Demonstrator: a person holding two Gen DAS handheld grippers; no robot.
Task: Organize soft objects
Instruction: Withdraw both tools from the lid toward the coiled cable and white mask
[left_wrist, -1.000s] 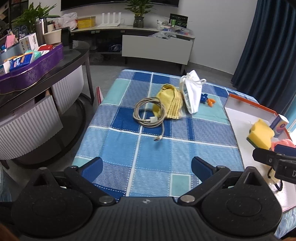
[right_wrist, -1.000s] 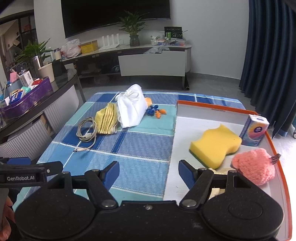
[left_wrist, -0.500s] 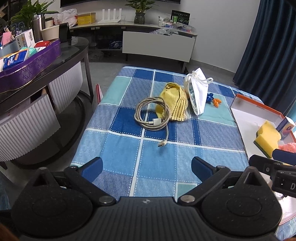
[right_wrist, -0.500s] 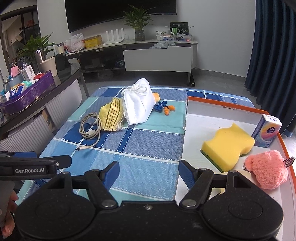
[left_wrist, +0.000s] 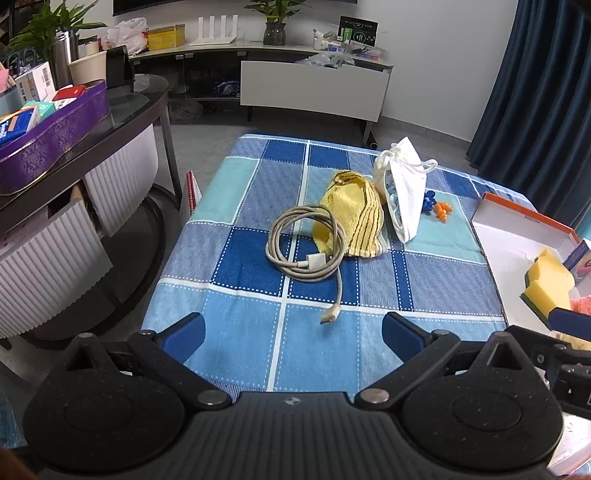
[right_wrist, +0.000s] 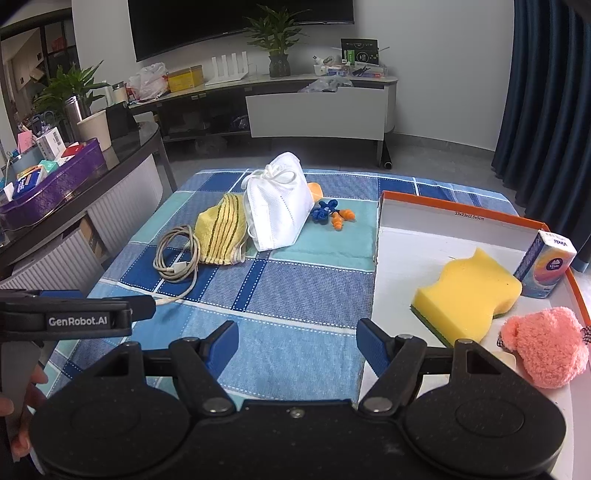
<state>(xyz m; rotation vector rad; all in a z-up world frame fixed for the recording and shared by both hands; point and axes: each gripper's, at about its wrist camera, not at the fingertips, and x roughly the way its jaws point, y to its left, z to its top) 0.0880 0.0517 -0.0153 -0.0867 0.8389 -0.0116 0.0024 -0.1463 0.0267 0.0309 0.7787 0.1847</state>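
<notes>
White "GenRobot.AI" lettering on left gripper (right_wrist: 92, 314), "33x23x12.5x5cm" on tray (right_wrist: 469, 218)

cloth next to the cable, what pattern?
Yellow cloth with thin dark stripes; clearest in the right wrist view.

Right of the fingers, the yellow sponge (left_wrist: 549, 284) and tissue pack (left_wrist: 583, 259) were cut off by the frame edge.

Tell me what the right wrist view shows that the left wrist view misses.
Only the right wrist view shows the whole pink plush, the full tissue pack and the left gripper from the side. Only the left wrist view shows the cable's loose plug end. Both show the yellow cloth, white mask, earplugs, sponge and tray.
</notes>
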